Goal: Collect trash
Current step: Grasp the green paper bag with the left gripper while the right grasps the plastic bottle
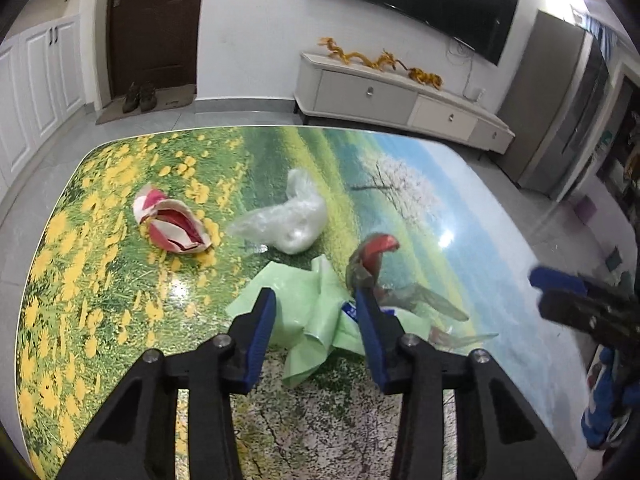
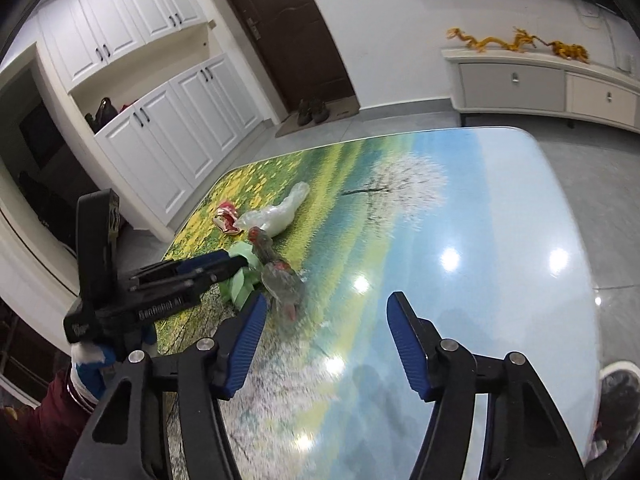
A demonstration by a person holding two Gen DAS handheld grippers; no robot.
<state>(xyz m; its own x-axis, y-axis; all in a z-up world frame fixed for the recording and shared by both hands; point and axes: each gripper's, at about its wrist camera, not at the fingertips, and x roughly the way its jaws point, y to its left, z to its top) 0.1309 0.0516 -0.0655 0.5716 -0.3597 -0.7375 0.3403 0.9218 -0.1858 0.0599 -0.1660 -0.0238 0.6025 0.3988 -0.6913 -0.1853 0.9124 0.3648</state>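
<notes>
Four bits of trash lie uncollected mid-frame on the table (image 1: pixel 460 184): striped wrapper (image 1: pixel 173 224), clear bag (image 1: pixel 289 220), red-tipped wrapper (image 1: pixel 374 258), green bag (image 1: pixel 316 316). My left gripper (image 1: pixel 316 300) straddles the green bag, spread; my right gripper (image 2: pixel 326 312) hangs spread, empty.

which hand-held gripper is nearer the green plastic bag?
Left. The left hand-held gripper hangs right over the green plastic bag, fingers astride it. The right hand-held gripper is off to its side, over bare table.
</notes>
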